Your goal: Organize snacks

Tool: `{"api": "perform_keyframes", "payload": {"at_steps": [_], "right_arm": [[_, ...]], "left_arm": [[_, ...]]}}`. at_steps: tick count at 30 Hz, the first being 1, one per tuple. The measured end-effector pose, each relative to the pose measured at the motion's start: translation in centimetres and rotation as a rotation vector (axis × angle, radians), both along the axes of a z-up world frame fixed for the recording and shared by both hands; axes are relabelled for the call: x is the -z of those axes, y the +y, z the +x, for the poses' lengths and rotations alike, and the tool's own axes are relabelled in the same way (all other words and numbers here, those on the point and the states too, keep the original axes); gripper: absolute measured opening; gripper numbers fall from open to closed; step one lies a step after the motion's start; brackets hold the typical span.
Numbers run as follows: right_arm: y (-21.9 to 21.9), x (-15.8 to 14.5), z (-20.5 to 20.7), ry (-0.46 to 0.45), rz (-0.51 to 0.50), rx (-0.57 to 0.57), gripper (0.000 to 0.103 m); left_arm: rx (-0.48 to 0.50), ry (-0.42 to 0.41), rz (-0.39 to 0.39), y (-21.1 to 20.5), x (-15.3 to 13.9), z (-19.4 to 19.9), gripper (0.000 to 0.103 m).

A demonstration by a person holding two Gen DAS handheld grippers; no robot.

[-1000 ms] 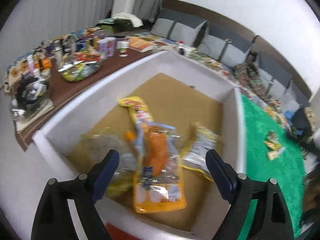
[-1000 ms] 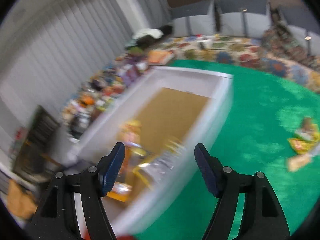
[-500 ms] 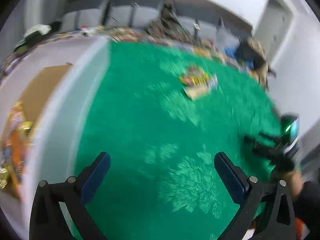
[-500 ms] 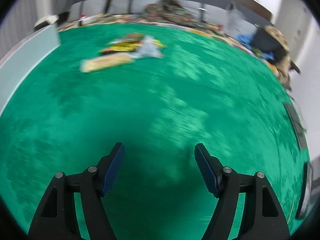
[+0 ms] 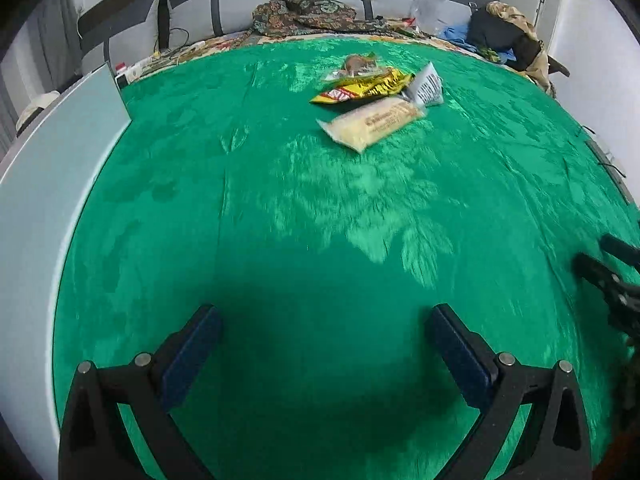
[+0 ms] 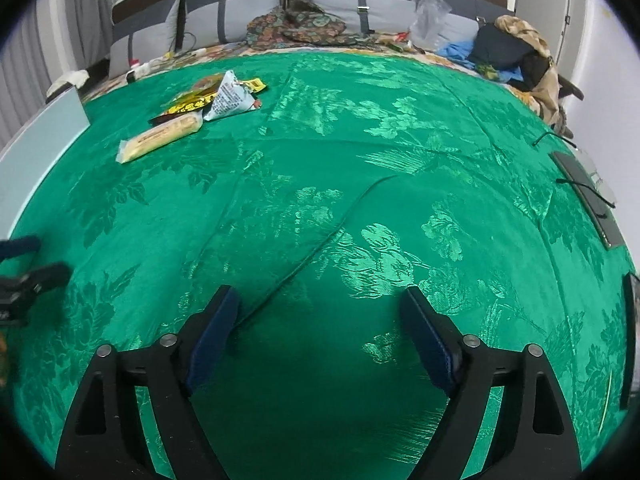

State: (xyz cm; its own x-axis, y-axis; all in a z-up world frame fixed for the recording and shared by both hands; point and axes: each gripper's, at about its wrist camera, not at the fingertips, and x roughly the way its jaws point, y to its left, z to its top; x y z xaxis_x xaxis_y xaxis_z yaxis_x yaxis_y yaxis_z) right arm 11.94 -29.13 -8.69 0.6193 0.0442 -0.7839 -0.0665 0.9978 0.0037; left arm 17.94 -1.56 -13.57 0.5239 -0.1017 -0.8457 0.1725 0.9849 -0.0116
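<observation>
A small pile of snack packets lies on the green cloth (image 5: 280, 200): a pale yellow bar packet (image 5: 370, 122), a yellow-black packet (image 5: 362, 88), a white packet (image 5: 428, 86) and a brown one (image 5: 360, 63). The right wrist view shows the same pile at the far left: the pale bar (image 6: 160, 138), the yellow-black packet (image 6: 188, 104), the white packet (image 6: 230, 100). My left gripper (image 5: 324, 344) is open and empty, well short of the pile. My right gripper (image 6: 320, 324) is open and empty, to the right of the pile. The white box wall (image 5: 44, 200) stands at the left.
The right gripper shows at the right edge of the left wrist view (image 5: 612, 280); the left gripper shows at the left edge of the right wrist view (image 6: 24, 276). Grey cushions (image 6: 352, 8), patterned cloth (image 6: 296, 26) and bags (image 6: 516, 52) line the back. A dark device with cables (image 6: 588, 196) lies at the right.
Both grippers have swung away from the white box with its snacks and now face the green cloth and the snack pile. Both stay open and empty.
</observation>
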Motion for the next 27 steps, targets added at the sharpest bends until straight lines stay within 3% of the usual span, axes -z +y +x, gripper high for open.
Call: {"api": "perform_keyframes", "payload": {"at_steps": [5, 27], "right_arm": [[0.01, 0.07, -0.37, 0.0, 0.001, 0.0, 0.086], [0.03, 0.07, -0.32, 0.0, 0.001, 0.0, 0.087]], "left_arm": [[-0.006, -0.055, -0.006, 0.21, 0.3, 0.01, 0.103], [-0.005, -0.055, -0.009, 0.34, 0.24, 0.13, 0.103]]}}
